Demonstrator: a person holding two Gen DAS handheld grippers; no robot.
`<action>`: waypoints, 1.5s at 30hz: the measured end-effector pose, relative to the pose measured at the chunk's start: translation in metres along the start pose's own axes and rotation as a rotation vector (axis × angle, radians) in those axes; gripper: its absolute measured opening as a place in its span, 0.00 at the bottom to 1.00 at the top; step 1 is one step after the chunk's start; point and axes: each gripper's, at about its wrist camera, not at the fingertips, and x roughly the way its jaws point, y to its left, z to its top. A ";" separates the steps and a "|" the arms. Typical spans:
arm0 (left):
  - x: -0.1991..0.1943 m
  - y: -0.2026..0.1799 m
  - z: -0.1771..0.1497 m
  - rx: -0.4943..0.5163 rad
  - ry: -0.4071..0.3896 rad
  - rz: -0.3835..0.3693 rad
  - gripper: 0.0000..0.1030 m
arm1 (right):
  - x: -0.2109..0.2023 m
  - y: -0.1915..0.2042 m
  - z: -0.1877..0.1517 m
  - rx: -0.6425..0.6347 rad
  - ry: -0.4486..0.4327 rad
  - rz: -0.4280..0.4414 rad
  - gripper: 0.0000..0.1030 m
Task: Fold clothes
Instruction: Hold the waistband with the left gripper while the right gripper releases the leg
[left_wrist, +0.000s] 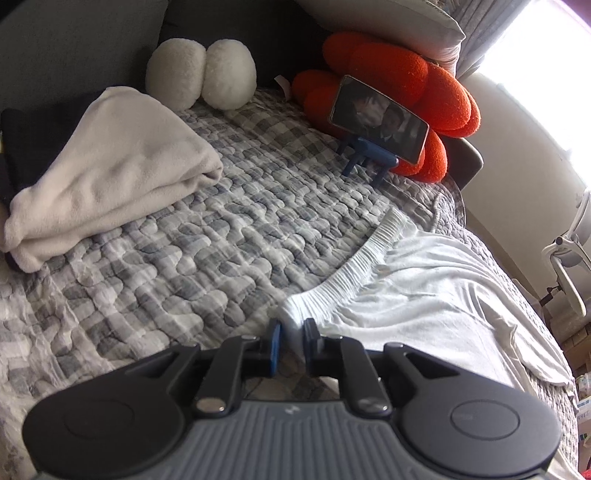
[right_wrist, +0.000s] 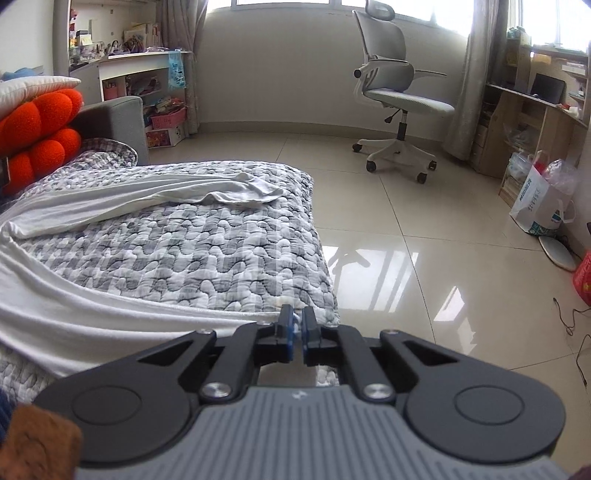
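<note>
Fingers (left_wrist: 312, 334) of both grippers pinch white pants (left_wrist: 424, 295).

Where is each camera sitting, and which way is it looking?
Left wrist: on the left hand-held gripper, looking across the bed toward the phone; its fingers pinch the white pants' waistband.
Right wrist: on the right hand-held gripper, looking past the bed's end toward the office chair; its fingers pinch a pants leg's end.
Shared: the white pants, the checked quilt and the orange cushion.
</note>
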 end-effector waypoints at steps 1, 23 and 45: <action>0.000 0.000 0.000 -0.004 0.000 0.000 0.15 | 0.005 0.001 0.001 0.004 0.011 -0.004 0.05; -0.005 -0.001 0.000 -0.006 0.000 -0.022 0.31 | -0.041 -0.024 -0.037 0.211 0.012 0.147 0.46; 0.001 -0.010 0.003 0.041 -0.004 -0.005 0.10 | -0.013 -0.039 -0.054 0.381 0.038 0.166 0.11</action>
